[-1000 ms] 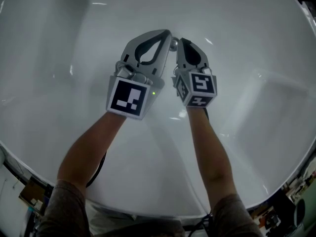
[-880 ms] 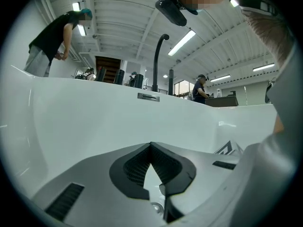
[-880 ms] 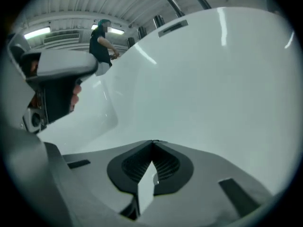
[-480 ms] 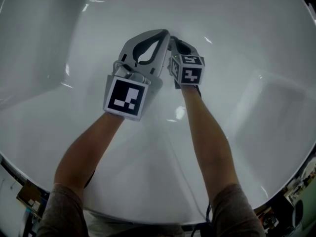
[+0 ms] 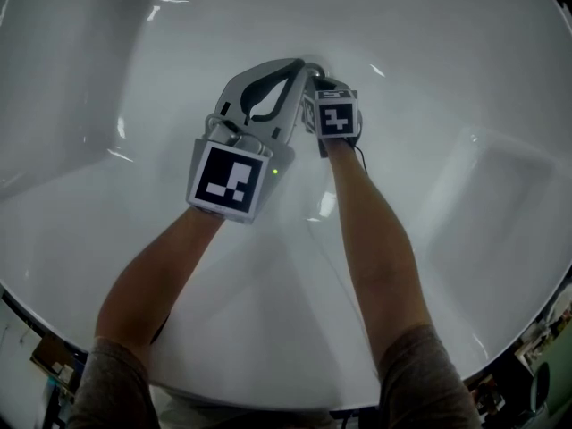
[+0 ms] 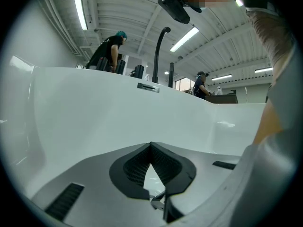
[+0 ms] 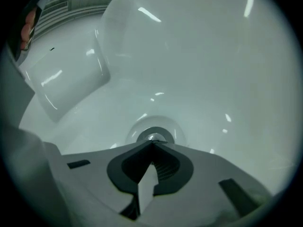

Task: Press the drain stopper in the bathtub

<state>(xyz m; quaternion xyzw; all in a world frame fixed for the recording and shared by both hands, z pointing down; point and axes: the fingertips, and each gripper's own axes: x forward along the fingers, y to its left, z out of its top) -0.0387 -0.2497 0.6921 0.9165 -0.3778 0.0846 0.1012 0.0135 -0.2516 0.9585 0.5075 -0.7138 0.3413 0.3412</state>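
Observation:
The chrome drain stopper [image 7: 152, 136] sits in a round dip in the floor of the white bathtub [image 5: 447, 79]. In the right gripper view my right gripper [image 7: 152, 144] is shut, its joined tips lying right over the stopper's near rim. In the head view that gripper [image 5: 313, 77] points steeply down, and its marker cube [image 5: 336, 114] hides the stopper. My left gripper [image 5: 299, 63] is shut on nothing and lies close beside it on the left, tips nearly touching the right one. The left gripper [image 6: 151, 144] faces the tub's far wall.
A black faucet [image 6: 158, 51] rises behind the tub rim above an overflow plate [image 6: 148, 87]. Two people [image 6: 108, 51] stand in the room beyond. The tub's sloped walls curve up on all sides, with a stepped ledge [image 5: 500, 177] at the right.
My right gripper has moved forward and tipped down steeply onto the drain, its marker cube now facing up. The left gripper has barely moved.

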